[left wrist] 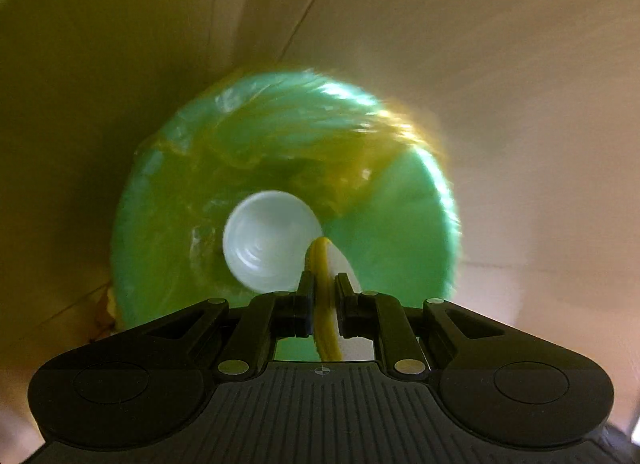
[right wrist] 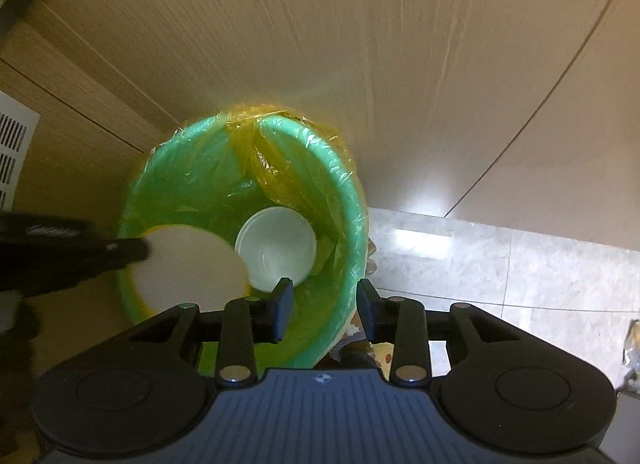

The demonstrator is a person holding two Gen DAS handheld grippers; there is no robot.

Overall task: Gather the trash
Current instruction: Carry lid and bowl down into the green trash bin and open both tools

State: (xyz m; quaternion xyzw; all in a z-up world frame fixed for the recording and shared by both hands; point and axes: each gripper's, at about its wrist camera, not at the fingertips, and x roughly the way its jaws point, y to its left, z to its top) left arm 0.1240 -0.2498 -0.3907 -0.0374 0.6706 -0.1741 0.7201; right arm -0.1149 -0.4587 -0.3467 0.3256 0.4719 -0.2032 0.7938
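A white disposable bowl (right wrist: 276,250) lies in the green bin (right wrist: 352,199) with its yellow liner (right wrist: 276,167). The left claw (left wrist: 325,292) pinches a yellow-rimmed plate (right wrist: 188,268) above it — the right claw (right wrist: 325,306) hangs open, empty, over the bin's right rim.

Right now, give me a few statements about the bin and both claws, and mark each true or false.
1. The left claw grips a white and yellow plate by its edge. True.
2. The right claw holds a cup. False: its jaws are open with nothing between them.
3. A white cup lies inside the green bin. True.
4. The bin has no liner. False: a yellow plastic bag lines it.
5. The plate lies flat on the floor. False: it is held over the bin's mouth.
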